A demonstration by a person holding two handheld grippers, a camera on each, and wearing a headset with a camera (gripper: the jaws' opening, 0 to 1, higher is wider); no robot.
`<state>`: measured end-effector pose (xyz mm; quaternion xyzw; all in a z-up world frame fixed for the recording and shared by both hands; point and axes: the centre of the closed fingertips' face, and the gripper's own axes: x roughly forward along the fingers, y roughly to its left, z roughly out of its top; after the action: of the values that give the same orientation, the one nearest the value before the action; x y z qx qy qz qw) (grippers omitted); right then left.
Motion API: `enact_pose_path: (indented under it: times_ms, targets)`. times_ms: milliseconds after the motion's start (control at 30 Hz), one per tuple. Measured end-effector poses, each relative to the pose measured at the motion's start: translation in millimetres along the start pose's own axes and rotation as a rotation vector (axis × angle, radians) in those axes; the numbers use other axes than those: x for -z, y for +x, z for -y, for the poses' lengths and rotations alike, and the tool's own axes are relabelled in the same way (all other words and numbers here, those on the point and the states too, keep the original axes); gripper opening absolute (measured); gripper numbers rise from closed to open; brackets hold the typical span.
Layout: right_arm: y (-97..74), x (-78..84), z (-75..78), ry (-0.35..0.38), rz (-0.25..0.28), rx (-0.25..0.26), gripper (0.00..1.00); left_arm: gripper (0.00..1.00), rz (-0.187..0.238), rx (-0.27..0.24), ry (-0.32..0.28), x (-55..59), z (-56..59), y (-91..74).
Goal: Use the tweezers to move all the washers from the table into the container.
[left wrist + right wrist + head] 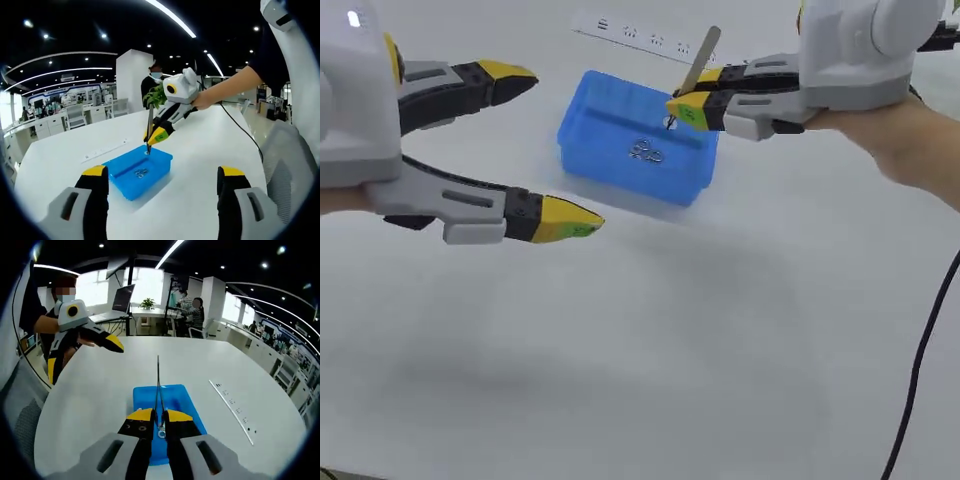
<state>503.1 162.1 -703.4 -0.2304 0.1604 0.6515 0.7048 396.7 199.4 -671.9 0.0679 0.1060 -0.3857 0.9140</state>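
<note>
A blue container (620,125) sits on the white table, with several washers (645,152) lying inside it. My right gripper (686,106) hovers over its far right part, shut on the metal tweezers (700,62), whose tips point down into the container. In the right gripper view the tweezers (158,385) run out from between the closed jaws over the container (175,395); a small ring shows at their lower end. My left gripper (555,150) is open, held left of the container with nothing in it. The left gripper view shows the container (125,180), the washers (141,173) and the right gripper (159,134) above them.
A white power strip (640,35) lies behind the container. A black cable (920,370) hangs at the right edge. Bare white table (650,340) spreads in front. People and desks stand far off in the room.
</note>
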Motion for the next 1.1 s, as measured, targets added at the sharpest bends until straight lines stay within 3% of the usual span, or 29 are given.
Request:
enact_pose_path:
  times_ms: [367, 567, 1100]
  targets:
    - [27.6, 30.8, -4.6, -0.04, -0.085, -0.038, 0.09, 0.99, -0.033, -0.016, -0.004, 7.4, -2.7, -4.2]
    - [28.1, 35.6, -5.0, -0.025, -0.09, -0.036, 0.09, 0.99, -0.064, -0.02, -0.007, 14.9, -2.5, -5.1]
    - [20.9, 37.2, -6.7, 0.013, -0.089, -0.027, 0.1, 0.99, -0.076, -0.009, -0.017, 13.5, 0.5, -2.3]
